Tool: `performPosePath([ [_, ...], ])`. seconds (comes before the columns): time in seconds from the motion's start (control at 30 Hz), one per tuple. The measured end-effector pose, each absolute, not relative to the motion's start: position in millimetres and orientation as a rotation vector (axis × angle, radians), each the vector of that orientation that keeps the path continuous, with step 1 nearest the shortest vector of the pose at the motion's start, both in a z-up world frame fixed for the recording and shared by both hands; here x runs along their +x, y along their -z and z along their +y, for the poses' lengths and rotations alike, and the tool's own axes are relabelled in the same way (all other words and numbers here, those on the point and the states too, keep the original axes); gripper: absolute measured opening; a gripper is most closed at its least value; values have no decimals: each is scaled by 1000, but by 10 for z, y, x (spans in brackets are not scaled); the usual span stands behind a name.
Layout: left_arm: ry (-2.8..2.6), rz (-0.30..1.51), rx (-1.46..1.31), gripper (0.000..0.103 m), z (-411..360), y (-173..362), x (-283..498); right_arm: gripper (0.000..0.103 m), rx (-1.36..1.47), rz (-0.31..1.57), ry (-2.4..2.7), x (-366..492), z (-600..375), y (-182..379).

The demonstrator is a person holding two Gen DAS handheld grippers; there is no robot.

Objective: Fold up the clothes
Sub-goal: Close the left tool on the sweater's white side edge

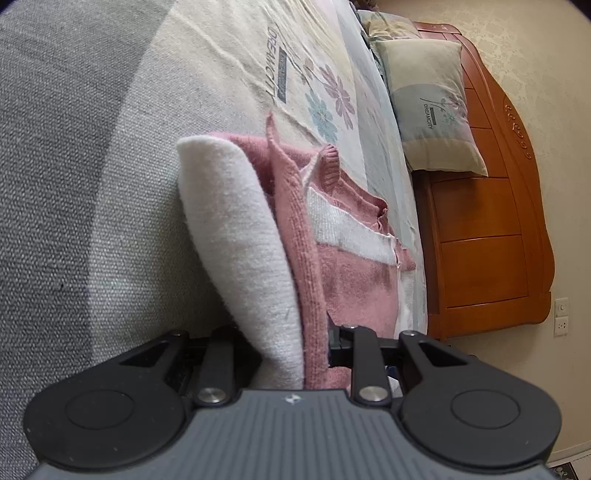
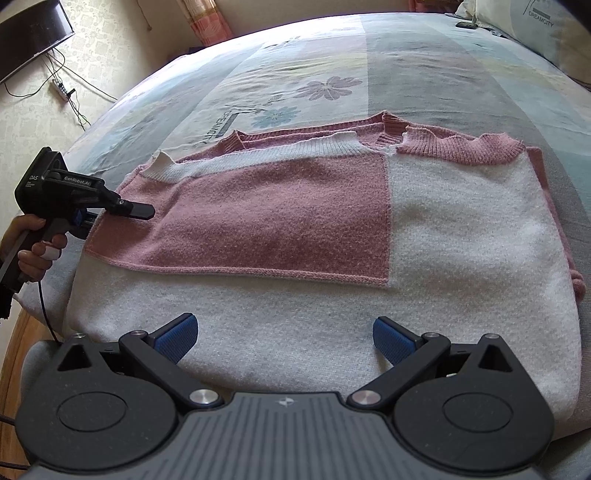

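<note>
Right wrist view: left gripper (image 2: 110,216) pinches sweater (image 2: 280,221) at its left edge, ready to fold; right gripper (image 2: 284,338) hovers wide open at near hem, holding nothing.

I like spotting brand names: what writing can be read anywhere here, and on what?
"DREAMCITY": on the bedsheet, beside the printed flowers.
"DREAMCITY": on the pillow at the headboard.
"GenRobot.AI": on the left gripper.
"DAS": also on that gripper; the small print beneath is unreadable.
The grey tag on the sheet is too blurred.

Ahead of the right tool (image 2: 286,338) the sweater (image 2: 332,229) lies flat; open bed (image 2: 424,74) beyond; pillow (image 2: 535,26) far right.
</note>
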State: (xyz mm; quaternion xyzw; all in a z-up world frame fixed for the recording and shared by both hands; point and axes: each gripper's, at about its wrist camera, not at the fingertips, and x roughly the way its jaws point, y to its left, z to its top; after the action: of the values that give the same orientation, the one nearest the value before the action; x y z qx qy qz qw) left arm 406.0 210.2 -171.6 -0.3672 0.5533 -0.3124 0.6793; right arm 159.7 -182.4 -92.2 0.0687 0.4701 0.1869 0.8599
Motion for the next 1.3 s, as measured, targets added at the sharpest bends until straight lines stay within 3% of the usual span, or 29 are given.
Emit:
performPosePath([
  [0.43,662,1169,-629,22,1983,1519,3947,103,133,968,-401,1642,-1761,871],
  [0.7,650,1152,-620,22,1969,1503,3893,103,221,875,-541,1895,-1518,716],
  [1.3,640,1133,-636,22,1983,1509,3866,103,249,814,-429,2777,-1171,1001],
])
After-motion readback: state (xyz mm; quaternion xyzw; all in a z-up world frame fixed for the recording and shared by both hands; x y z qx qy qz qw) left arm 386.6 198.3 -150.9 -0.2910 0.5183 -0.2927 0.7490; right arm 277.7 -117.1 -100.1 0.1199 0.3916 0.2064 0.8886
